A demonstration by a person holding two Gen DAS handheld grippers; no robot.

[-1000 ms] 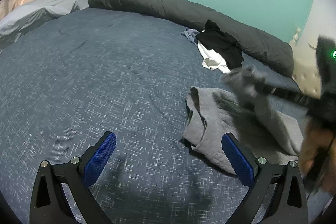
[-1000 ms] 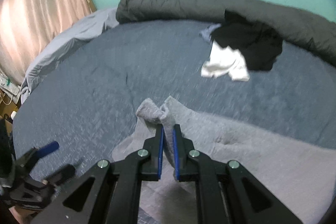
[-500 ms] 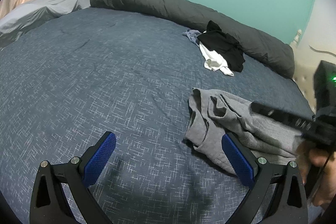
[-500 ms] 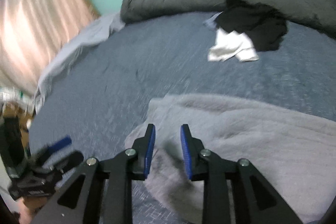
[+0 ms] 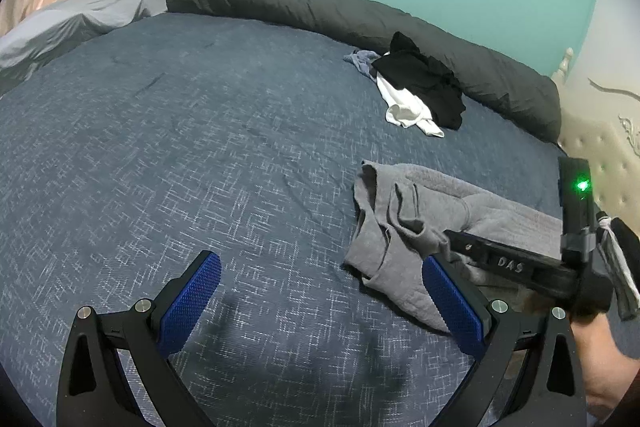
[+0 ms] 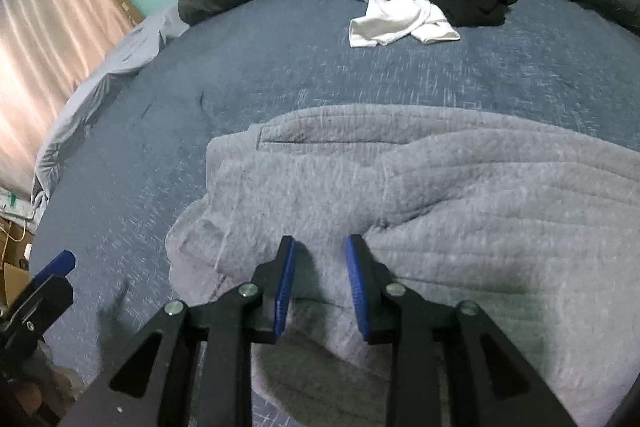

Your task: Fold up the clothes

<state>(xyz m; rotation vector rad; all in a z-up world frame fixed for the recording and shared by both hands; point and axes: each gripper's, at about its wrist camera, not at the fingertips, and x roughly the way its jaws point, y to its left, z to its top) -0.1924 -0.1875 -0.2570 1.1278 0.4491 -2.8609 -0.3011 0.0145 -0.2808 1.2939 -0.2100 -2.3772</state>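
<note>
A grey garment (image 5: 400, 219) lies crumpled on the blue bedspread (image 5: 180, 147), at the right in the left wrist view. It fills the lower half of the right wrist view (image 6: 440, 187). My right gripper (image 6: 320, 241) hangs low over its near edge with the jaws opening; the pads stand apart and do not press the cloth under the gap. From the left wrist view its black finger (image 5: 452, 237) reaches into the folds. My left gripper (image 5: 320, 263) is wide open over bare bedspread, just left of the garment, with nothing between its fingers.
A pile of black, white and blue clothes (image 5: 416, 87) lies at the far side of the bed. A rolled dark grey duvet (image 5: 320, 7) runs along the wall behind it. A pale grey sheet (image 5: 80, 11) is bunched at the left; a tufted headboard (image 5: 600, 155) stands right.
The right gripper let go of the raised grey fold, opened and sank toward the garment, which now lies slack on the bed. The left gripper stayed where it was.
</note>
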